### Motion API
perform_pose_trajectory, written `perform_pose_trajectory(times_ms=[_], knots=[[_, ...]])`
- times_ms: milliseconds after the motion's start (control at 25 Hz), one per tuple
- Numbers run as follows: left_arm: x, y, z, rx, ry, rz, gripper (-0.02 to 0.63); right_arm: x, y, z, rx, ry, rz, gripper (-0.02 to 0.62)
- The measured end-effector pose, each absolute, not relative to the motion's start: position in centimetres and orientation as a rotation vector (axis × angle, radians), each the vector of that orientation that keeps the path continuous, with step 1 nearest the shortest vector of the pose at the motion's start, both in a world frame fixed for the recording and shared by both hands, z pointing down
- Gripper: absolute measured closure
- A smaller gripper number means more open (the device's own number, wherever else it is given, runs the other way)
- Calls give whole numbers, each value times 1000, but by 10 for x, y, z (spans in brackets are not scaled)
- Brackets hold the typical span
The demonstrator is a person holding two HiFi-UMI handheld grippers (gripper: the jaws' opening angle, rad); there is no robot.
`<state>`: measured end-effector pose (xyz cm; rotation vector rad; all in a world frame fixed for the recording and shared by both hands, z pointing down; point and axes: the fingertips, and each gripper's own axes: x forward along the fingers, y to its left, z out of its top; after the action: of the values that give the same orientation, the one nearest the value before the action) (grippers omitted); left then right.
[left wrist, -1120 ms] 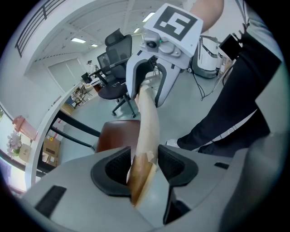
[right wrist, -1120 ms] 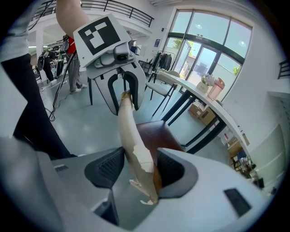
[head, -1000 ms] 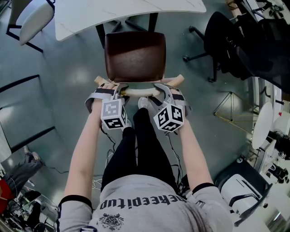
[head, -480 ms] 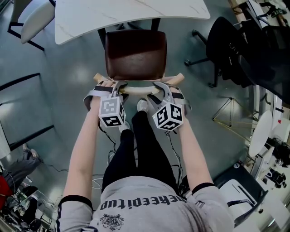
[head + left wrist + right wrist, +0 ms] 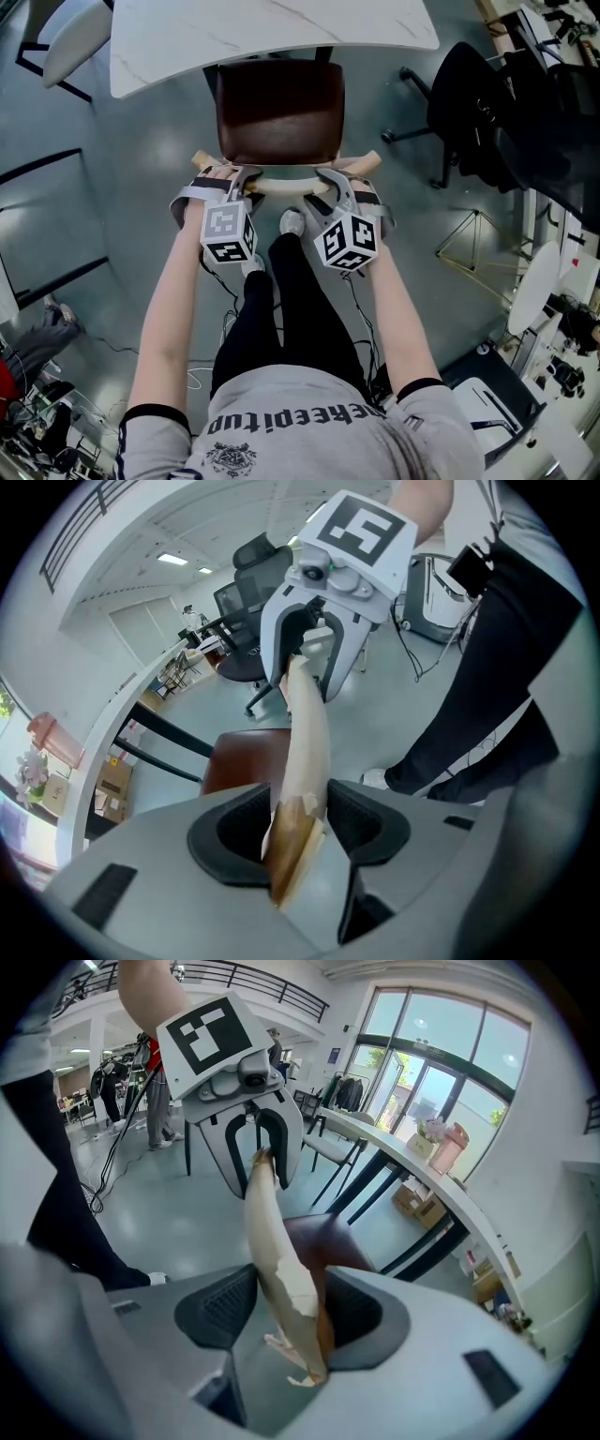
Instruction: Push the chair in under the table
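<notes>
Pushing step: left gripper point(image 5: 234, 184) and right gripper point(image 5: 324, 184) have fingers clenched on the chair point(image 5: 279, 111) backrest point(image 5: 281, 187), its seat barely under the desk point(image 5: 272, 33), so next comes an even forward shove.

The seat point(image 5: 279, 108) is covered in smooth, shiny brown; the backrest point(image 5: 281, 187) is made of pale wood, chipped rough at its ends; the table point(image 5: 262, 28) is topped in white with thin grey lines, like stone; the floor point(image 5: 141, 159) is grey and glossy; the left gripper point(image 5: 300, 829) and right gripper point(image 5: 281, 1309) are made of matt grey plastic.
</notes>
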<state>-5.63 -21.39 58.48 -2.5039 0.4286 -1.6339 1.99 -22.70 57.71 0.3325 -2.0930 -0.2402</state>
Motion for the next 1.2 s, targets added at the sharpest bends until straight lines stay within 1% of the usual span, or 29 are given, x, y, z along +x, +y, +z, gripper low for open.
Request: perform_pose_trajectory(times_ms=[640,1200], knots=[[-53,-248,583,-2510,459,-1633,410,22,-263,577,304,-2096,-262,359],[-33,-261,582,-2507,520,-1604,413,40,-283,579,273,-2074,-292,353]])
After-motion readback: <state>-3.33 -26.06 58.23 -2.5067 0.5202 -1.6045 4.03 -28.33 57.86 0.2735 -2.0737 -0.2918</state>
